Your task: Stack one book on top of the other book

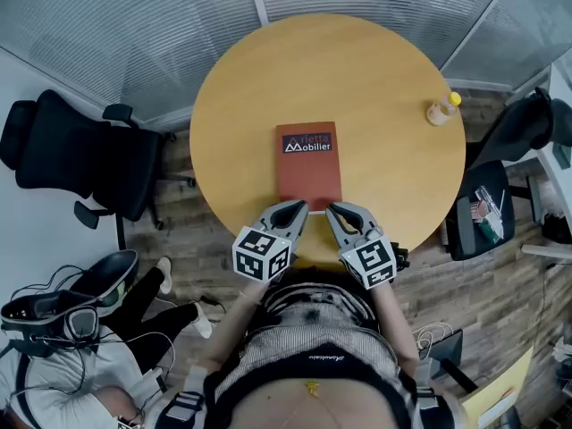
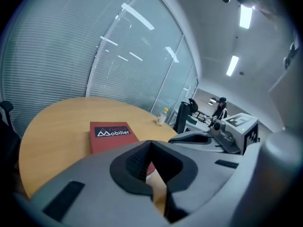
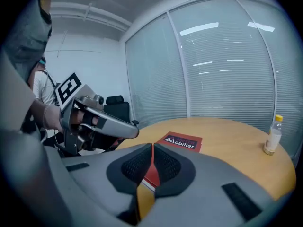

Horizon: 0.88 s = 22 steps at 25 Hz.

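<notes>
1. Head view: your left tongs (image 1: 299,206) & right tongs (image 1: 332,208) sit side by side, tips at the red book's (image 1: 308,168) near edge.
2. Gripper views only: both tongs pressed together, nothing between.
3. Book lies flat on the table (image 1: 357,70), near-centre; red cover, dark band w/ white "Mobilier". Bottle (image 1: 442,110) well apart.

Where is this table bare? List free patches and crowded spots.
On the table, free: left of the red book out to the rim; the far half beyond the book; between book and bottle at right. Crowded: the near rim, where the left tool and right tool, both shut, hang by the book.
</notes>
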{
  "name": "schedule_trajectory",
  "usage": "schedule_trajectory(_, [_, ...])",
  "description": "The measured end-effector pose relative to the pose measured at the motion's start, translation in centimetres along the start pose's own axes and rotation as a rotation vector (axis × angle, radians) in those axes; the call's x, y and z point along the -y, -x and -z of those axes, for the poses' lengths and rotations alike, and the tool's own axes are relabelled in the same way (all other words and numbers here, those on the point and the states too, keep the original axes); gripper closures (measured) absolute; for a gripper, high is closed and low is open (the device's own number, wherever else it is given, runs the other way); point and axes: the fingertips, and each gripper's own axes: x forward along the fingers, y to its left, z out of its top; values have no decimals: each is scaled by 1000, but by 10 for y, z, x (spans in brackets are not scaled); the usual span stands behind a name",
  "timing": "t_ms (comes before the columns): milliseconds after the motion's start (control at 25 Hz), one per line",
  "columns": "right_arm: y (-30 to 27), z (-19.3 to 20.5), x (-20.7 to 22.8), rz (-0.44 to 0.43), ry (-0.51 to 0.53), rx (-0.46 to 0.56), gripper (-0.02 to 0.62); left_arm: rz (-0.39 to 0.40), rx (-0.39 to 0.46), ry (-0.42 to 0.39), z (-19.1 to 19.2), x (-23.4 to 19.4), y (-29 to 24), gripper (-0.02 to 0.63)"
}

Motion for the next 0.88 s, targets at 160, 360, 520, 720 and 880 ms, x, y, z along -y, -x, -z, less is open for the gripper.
schedule_trajectory(160, [19, -26, -13, -16, 15, 111, 566, 36, 86, -50, -23, 18, 16, 588])
schedule_trajectory(360, [41, -66, -24, -5, 67, 215, 566, 64, 194, -103, -53, 39, 39, 588])
schedule_trajectory(520, [55, -98, -34, 3, 89, 297, 566, 92, 270, -144, -78, 58, 56, 589])
schedule_trajectory(720, [72, -133, -45, 2, 102, 377, 566, 111, 350, -194, -107, 77, 76, 589])
schedule_trajectory(880, [82, -150, -49, 11, 111, 391, 566, 124, 397, -211, -120, 88, 87, 588])
